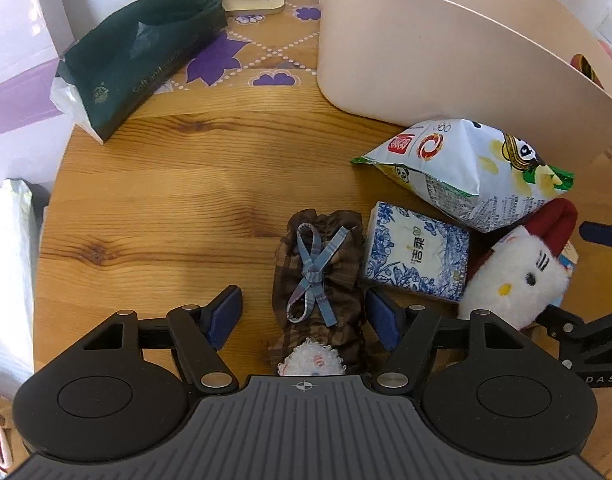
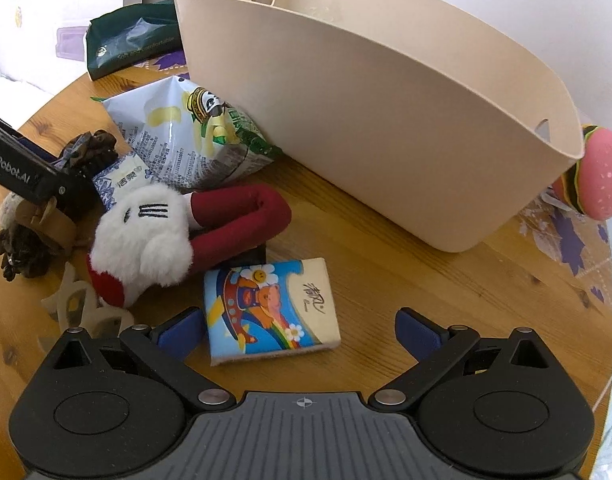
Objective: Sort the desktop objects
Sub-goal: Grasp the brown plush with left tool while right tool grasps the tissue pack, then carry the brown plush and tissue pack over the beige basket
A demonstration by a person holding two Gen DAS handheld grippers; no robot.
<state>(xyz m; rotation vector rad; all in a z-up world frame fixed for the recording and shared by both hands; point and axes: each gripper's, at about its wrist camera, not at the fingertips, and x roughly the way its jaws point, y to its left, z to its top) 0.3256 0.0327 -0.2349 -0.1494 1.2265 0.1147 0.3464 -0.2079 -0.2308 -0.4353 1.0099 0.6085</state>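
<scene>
Left wrist view: left gripper [image 1: 304,316] fingers apart w/ brown plaid fabric pouch [image 1: 320,280] between, not clamped. Right gripper [image 2: 300,332] fingers wide apart beside cartoon-print tissue pack [image 2: 268,310].

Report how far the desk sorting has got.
Done: nothing visible; what shows of the beige bin is empty. In hand: left tongs open around the brown bow pouch, right tongs open over the cartoon tissue pack. Left: snack bag, plush cat, blue tissue pack.
</scene>
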